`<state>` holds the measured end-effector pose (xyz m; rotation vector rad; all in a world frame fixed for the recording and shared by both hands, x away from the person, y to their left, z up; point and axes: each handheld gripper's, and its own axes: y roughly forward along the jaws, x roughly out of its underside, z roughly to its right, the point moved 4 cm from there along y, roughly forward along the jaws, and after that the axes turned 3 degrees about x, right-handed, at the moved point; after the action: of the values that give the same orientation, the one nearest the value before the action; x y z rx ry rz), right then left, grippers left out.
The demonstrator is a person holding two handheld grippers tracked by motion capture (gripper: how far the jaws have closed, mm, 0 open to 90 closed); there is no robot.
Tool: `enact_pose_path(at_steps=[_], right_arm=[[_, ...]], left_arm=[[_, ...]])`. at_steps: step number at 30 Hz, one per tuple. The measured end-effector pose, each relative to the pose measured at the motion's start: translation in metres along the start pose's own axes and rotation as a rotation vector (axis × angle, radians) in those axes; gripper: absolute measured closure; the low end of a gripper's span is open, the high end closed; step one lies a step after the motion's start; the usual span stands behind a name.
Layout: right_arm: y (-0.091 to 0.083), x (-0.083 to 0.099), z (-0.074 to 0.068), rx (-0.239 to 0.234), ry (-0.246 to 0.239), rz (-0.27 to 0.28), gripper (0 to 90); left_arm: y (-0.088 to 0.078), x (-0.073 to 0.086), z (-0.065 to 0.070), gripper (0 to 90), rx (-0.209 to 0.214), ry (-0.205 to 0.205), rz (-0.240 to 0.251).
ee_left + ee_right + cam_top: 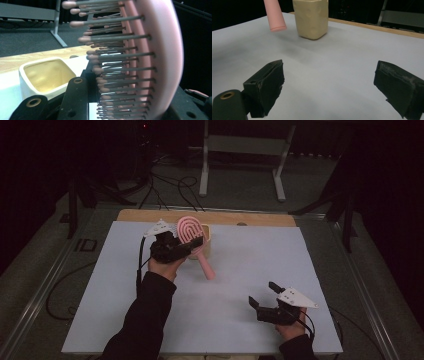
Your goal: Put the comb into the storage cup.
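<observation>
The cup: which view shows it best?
The left gripper view: the cup sits close, its open mouth and inside visible. The right gripper view shows its outer walls, top cut off. In the high view the brush mostly hides it.

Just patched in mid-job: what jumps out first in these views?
The pink hairbrush stands out, clamped by its head in the left gripper above the far-left part of the table, handle slanting down. Behind it sits a cream square cup. The right gripper rests near the table's front right, jaws wide and empty.
</observation>
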<state>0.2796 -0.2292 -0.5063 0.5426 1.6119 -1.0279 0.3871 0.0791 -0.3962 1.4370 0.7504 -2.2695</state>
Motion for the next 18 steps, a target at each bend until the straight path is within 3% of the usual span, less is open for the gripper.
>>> enact_pose_path(at_steps=[18], right_arm=[[-0.0007, -0.0002, 0.0016, 0.007, -0.001, 0.002, 9.1]], left_arm=[[-0.0007, -0.0095, -0.0077, 62.6, -0.02, 0.007, 0.003]])
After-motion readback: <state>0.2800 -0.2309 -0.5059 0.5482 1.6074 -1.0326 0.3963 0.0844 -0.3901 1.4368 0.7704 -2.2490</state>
